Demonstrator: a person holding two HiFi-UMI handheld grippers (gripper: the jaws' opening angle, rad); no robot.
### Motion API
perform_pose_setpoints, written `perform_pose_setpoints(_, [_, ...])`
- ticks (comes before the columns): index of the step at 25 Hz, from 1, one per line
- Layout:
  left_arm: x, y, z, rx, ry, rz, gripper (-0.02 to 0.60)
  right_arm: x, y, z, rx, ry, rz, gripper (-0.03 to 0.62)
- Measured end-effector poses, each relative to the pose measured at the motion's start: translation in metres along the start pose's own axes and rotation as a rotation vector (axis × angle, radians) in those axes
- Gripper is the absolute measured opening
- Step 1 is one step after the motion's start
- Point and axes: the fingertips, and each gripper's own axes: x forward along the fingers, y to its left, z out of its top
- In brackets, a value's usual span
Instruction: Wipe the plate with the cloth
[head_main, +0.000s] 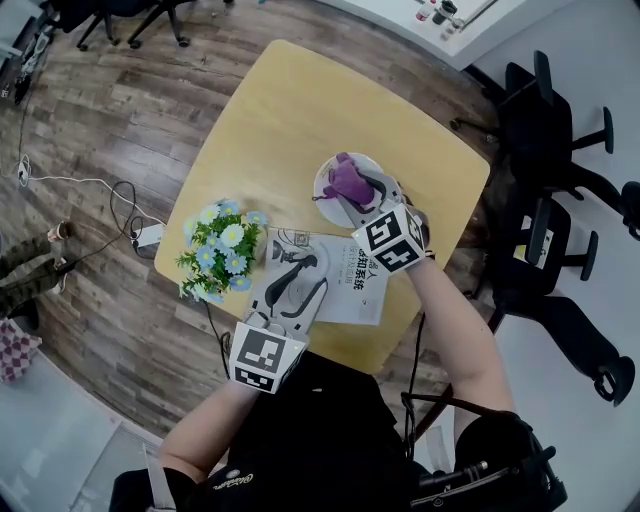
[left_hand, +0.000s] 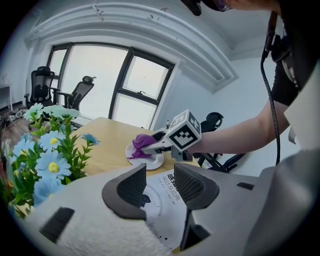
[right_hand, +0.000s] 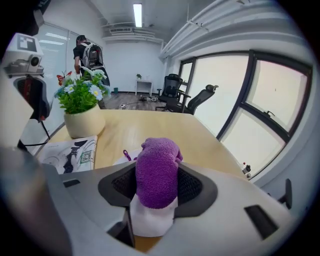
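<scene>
Left of booklet (head_main: 350, 285), flowerpot (right_hand: 85, 122); cloth (head_main: 347, 180) on plate (head_main: 322, 188)

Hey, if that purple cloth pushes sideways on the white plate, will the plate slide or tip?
Likely slide: the plate sits loose on a smooth wooden table, and the left gripper, over the booklet, isn't steadying it. It looks shallow, so tipping seems unlikely.

Wood floor (head_main: 120, 110), blk office chairs (head_main: 530, 120).
</scene>
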Motion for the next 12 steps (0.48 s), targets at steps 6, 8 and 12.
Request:
perform_pose_setpoints(6, [0.0, 0.0, -0.001, -0.003, 0.004, 0.0, 0.178, -0.001, -0.048, -0.003, 0.063, 0.014, -0.093, 0.189])
perform_pose_setpoints(8, [0.0, 0.0, -0.003, -0.004, 0.005, 0.0, 0.178, -0.001, -0.046, -0.005, 0.068, 0.017, -0.085, 0.189])
perform_pose_setpoints(12, [-0.001, -0.001, -0.003, -0.003, 0.003, -0.002, 0.178, -0.005, -0.025, -0.007, 0.062, 0.011, -0.043, 0.189])
